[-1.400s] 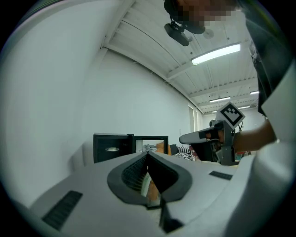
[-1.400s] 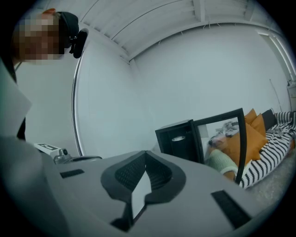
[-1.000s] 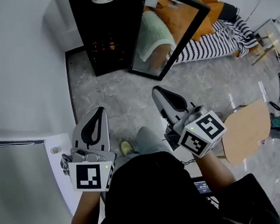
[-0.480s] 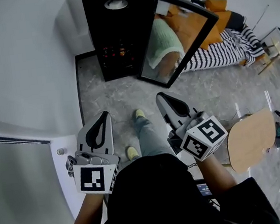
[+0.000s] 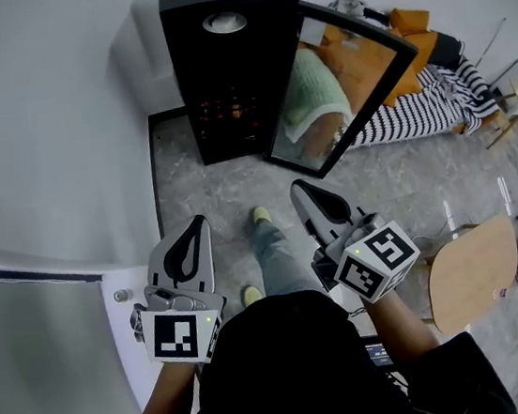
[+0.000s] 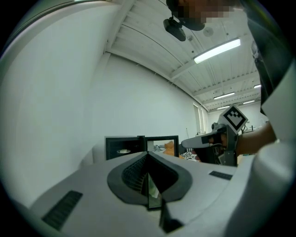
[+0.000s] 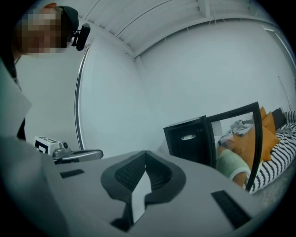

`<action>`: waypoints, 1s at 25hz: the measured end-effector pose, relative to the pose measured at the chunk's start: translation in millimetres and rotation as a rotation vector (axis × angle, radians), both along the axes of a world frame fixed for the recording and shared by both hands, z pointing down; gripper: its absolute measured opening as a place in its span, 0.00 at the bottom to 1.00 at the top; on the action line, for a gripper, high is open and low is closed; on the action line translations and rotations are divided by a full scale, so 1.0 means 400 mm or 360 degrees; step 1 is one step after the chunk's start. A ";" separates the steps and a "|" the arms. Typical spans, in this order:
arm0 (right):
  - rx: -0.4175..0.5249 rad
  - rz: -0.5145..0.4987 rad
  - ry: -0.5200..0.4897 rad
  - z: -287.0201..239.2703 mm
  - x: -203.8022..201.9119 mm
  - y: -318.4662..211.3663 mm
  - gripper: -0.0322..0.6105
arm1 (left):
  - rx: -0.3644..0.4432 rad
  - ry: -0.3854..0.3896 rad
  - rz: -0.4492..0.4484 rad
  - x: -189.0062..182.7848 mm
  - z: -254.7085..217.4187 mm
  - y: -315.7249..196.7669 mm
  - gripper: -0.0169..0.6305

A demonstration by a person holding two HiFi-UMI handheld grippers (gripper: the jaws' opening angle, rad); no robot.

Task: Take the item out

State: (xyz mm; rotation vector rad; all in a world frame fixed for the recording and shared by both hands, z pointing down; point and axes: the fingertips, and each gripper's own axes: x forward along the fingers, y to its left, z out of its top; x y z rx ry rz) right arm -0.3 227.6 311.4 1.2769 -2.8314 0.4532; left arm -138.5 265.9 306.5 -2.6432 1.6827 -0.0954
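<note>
Facing cabinet (image 5: 213, 75), left tool (image 5: 196, 223), right tool (image 5: 297, 188) — closed

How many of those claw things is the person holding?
2: the left claw at the head view's lower left, the right claw right of centre; both shut, empty.

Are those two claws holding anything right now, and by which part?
Nothing. The left gripper and the right gripper are both shut and empty.

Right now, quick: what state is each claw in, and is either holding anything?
Left grey claw: closed, jaws together, holding nothing.
Right grey claw: closed, jaws together, holding nothing.
</note>
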 end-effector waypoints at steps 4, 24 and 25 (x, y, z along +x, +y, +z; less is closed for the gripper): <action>-0.0012 0.0019 -0.0027 0.018 0.004 -0.074 0.06 | -0.0001 -0.0032 0.0025 0.005 0.006 -0.079 0.04; -0.0262 0.0017 -0.0068 0.112 0.037 -0.613 0.06 | -0.0225 -0.0046 0.0047 0.044 0.015 -0.631 0.04; -0.0270 0.0017 -0.0070 0.115 0.039 -0.629 0.06 | -0.0234 -0.0047 0.0051 0.049 0.018 -0.646 0.04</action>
